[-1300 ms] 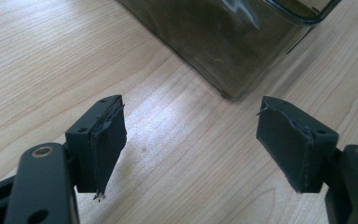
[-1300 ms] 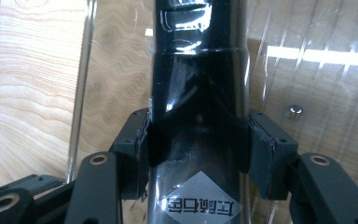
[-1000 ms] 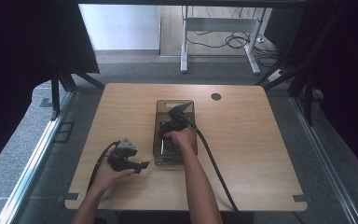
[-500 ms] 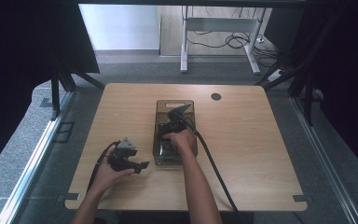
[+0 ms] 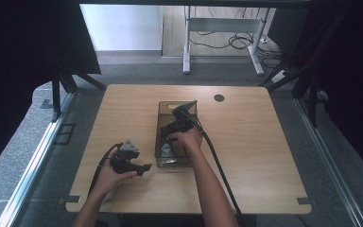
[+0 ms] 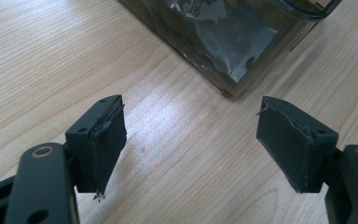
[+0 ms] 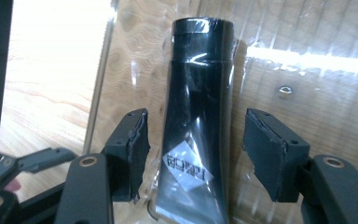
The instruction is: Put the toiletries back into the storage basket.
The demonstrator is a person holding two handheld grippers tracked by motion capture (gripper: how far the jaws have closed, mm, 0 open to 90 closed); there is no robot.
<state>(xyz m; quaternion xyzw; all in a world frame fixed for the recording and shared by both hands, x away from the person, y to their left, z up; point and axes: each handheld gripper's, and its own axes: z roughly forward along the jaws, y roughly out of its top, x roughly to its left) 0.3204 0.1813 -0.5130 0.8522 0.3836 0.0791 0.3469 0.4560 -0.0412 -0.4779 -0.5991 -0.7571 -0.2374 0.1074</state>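
Observation:
A black tube [image 7: 198, 93] in clear wrap lies on the bottom of a dark see-through bin [image 5: 160, 130] at the table's middle. My right gripper [image 7: 193, 149] is lowered into the bin and stands open, one jaw on each side of the tube's flat end, neither pad touching it. From above, the right gripper [image 5: 172, 142] slants down into the bin from the person's hand. My left gripper [image 5: 145, 167] rests low over the table just left of the bin's near corner [image 6: 223, 56]. The left gripper [image 6: 191, 135] is open with bare wood between its pads.
The wooden table [image 5: 255, 142] has a cable hole [image 5: 219, 98] at the back right. The right gripper's cable [image 5: 220, 165] trails toward the front edge. Dark curtains and a desk frame [image 5: 217, 28] stand beyond the table.

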